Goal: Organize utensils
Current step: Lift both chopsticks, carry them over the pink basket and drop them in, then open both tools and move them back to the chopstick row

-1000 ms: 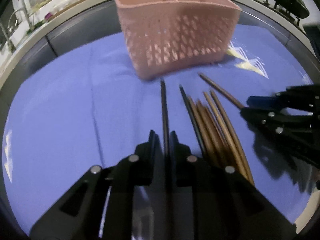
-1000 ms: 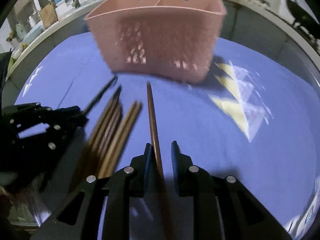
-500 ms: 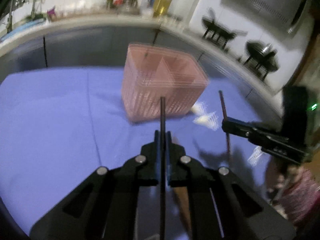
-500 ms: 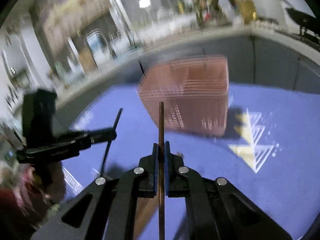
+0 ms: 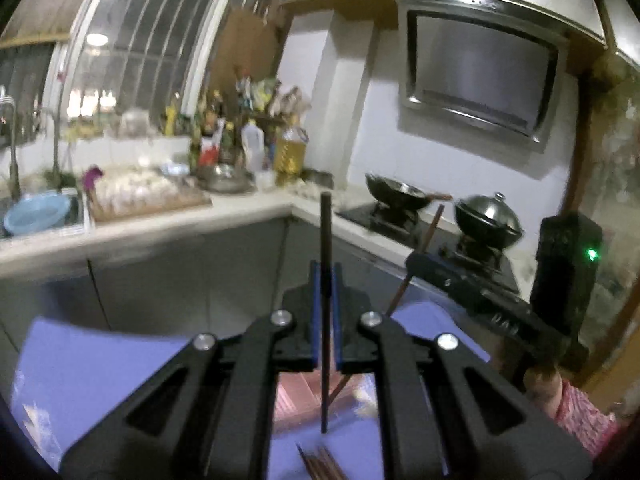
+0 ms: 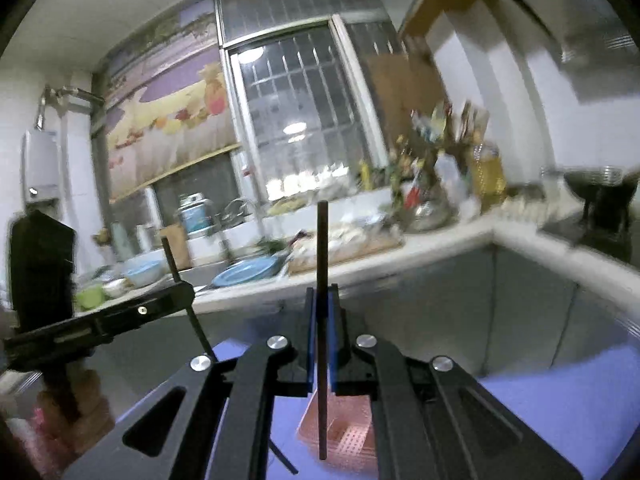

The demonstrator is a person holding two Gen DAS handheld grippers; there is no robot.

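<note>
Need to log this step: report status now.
Left gripper shut on black chopstick. Right gripper shut on brown chopstick. Pink basket below, nothing blocking it.

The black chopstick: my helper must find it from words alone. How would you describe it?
Start at the blue cloth, then the left gripper raised above it. The black chopstick stands upright, clamped between its blue pads. The right gripper holds a brown chopstick instead.
</note>
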